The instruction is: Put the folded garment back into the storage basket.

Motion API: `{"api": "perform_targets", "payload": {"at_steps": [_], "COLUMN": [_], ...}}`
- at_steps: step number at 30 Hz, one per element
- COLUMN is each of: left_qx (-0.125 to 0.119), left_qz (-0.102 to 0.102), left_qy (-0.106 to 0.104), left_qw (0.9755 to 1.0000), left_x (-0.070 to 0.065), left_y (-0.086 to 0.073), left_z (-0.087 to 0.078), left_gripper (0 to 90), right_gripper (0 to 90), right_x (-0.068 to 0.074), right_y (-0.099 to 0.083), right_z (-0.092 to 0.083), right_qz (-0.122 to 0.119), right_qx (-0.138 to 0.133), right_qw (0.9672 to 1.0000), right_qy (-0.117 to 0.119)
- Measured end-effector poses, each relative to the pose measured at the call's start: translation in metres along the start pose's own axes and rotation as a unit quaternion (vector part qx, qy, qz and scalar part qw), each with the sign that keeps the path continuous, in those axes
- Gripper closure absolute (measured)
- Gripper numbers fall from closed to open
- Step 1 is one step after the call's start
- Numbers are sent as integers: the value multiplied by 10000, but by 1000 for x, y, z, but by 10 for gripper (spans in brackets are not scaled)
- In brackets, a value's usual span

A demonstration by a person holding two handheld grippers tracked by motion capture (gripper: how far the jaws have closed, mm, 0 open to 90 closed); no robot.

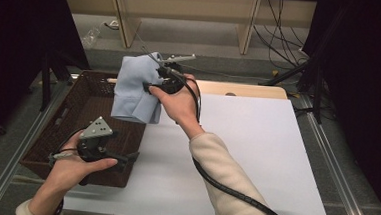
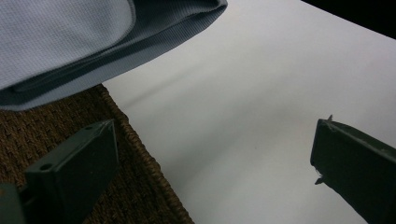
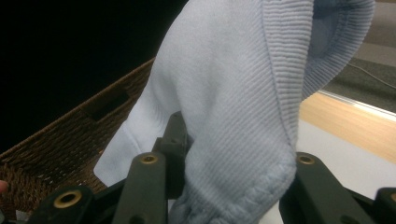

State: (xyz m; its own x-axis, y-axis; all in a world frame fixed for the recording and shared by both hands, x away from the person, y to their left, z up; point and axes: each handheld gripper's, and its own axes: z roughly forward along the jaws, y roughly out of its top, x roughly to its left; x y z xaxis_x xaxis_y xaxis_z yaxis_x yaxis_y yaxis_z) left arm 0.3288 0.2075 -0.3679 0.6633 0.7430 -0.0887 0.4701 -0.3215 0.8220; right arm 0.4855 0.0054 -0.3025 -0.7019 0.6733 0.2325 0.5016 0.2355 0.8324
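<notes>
Reaching up and forward from the near edge, the person's right arm, in a cream sleeve, slants across the white table (image 1: pixel 256 141) with the wrist cocked back, so the right gripper (image 1: pixel 152 87) points toward the left of the high view. Its jaws are clamped on a pale blue knitted garment (image 1: pixel 137 86), which hangs lifted off the surface at the table's far left, over the right-hand rim of the brown wicker basket (image 1: pixel 86 106). In the right gripper view the cloth (image 3: pixel 233 93) is bunched between the two black jaws, a ribbed hem folded over near the top. The garment's long axis runs roughly up and down, its loose lower edge drooping toward the basket and the table beside it. The left hand (image 1: pixel 72 168) sits low at the near left, palm up, carrying the left gripper (image 1: pixel 127 160) over the basket's near right corner and aimed toward the table. Its jaws stand wide apart with nothing between them; the left gripper view looks across the basket weave (image 2: pixel 70 140) and bare table, the garment (image 2: pixel 93 42) hanging above.
</notes>
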Motion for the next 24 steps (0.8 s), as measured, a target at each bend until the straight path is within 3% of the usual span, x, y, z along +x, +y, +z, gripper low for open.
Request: {"api": "perform_targets", "payload": {"at_steps": [24], "left_qx": [0], "left_qz": [-5], "left_qy": [0], "left_qw": [10000], "left_x": [0], "left_y": [0], "left_z": [-1], "left_gripper": [3], "right_gripper": [640], "right_x": [8], "right_y": [3], "right_z": [11], "right_qz": [-67], "right_qx": [47], "right_qw": [9999], "right_qy": [68]}}
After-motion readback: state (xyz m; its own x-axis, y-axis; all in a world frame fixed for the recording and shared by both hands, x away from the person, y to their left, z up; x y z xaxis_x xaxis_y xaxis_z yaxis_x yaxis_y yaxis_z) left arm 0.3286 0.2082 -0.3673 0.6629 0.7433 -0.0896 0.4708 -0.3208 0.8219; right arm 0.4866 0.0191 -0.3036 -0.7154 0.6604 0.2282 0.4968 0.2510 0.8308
